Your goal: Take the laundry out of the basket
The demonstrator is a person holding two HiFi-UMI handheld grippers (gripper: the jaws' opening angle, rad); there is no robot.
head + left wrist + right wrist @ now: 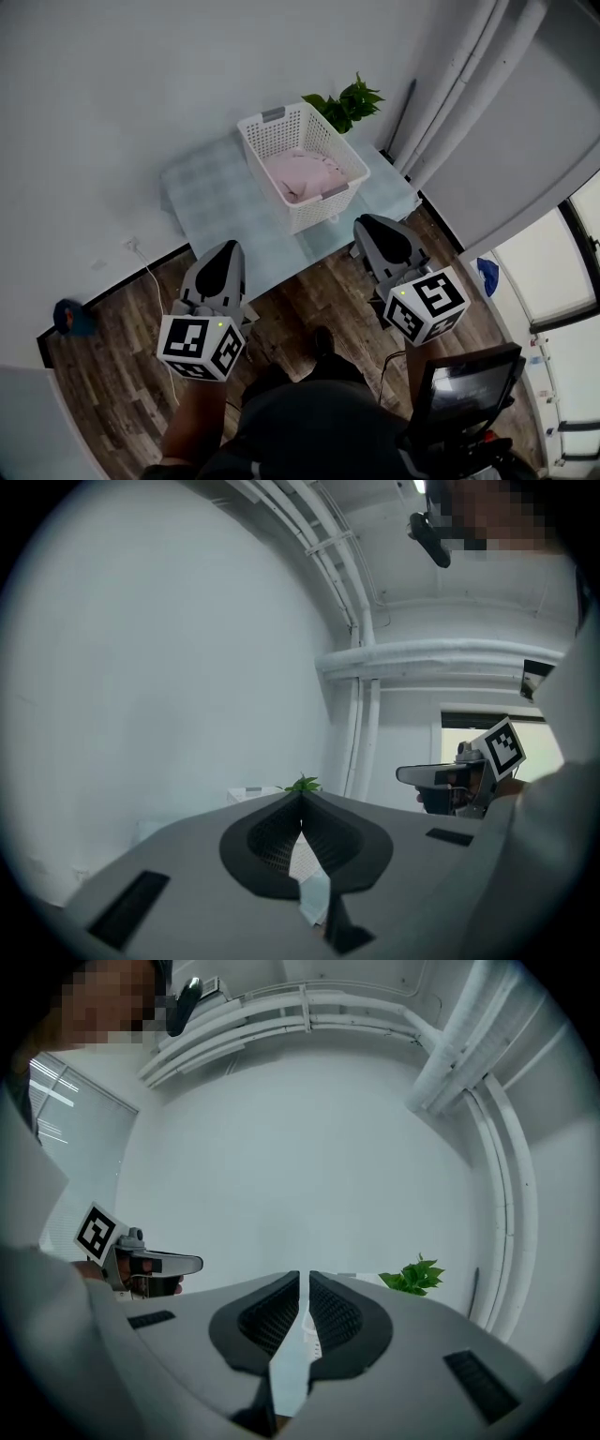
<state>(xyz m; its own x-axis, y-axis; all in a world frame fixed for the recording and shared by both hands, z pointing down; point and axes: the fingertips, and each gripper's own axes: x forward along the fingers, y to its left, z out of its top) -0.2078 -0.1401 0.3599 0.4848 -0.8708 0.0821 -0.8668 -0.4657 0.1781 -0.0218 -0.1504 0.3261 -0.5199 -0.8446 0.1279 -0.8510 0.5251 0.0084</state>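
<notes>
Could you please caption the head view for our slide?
Left tool and right tool, both shut, held short of a table bearing a white basket of pink laundry.

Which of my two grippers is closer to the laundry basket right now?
The right gripper: in the head view its tip appears just beside the near corner of the white basket, while the left gripper hangs farther off, at the table edge.

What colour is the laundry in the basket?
Pale pink. The laundry lies in a white basket, and it shows best in the head view.
</notes>
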